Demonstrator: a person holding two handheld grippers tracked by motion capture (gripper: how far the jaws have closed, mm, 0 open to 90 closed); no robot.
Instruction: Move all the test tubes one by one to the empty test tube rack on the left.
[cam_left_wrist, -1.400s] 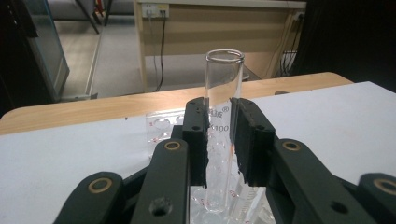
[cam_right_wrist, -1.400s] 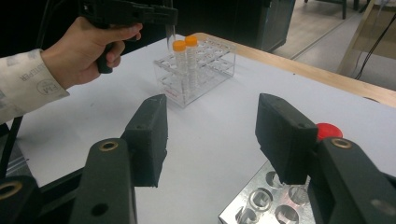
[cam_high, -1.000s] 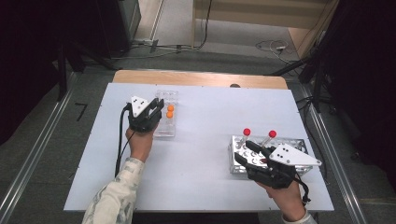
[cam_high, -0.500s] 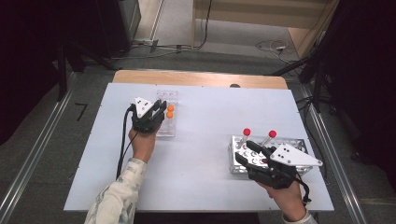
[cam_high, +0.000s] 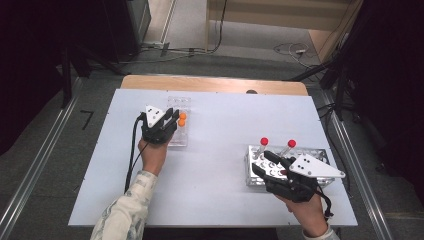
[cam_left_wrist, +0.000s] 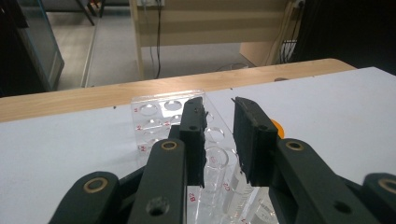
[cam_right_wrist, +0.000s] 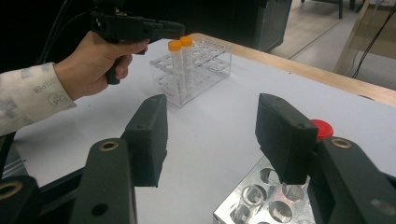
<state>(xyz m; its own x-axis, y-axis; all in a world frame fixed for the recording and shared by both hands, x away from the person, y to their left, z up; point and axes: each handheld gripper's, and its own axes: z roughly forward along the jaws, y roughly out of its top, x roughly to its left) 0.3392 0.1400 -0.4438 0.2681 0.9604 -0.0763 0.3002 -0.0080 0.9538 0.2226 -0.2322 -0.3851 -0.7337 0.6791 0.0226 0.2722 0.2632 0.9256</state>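
Note:
A clear plastic rack (cam_high: 178, 139) (cam_left_wrist: 154, 109) (cam_right_wrist: 210, 60) on the white table holds two orange-capped tubes (cam_high: 182, 119) (cam_right_wrist: 180, 51). My left gripper (cam_high: 172, 119) (cam_left_wrist: 219, 102) (cam_right_wrist: 177, 29) hovers just beside those caps. Its jaws stand nearly together with a slim gap and nothing in it. At the front right, a metal rack (cam_high: 250, 156) (cam_right_wrist: 252, 205) carries two red-capped tubes (cam_high: 264, 141) (cam_high: 291, 143). My right gripper (cam_high: 261, 162) (cam_right_wrist: 212, 112) is open over that rack's near corner. One red cap (cam_right_wrist: 324, 128) peeks out behind its right-hand jaw.
The white table (cam_high: 220, 150) has bare surface between the two racks. A wooden strip (cam_high: 210, 84) runs along the far edge. Beyond it lie floor cables (cam_high: 290, 49) and dark equipment stands on both sides.

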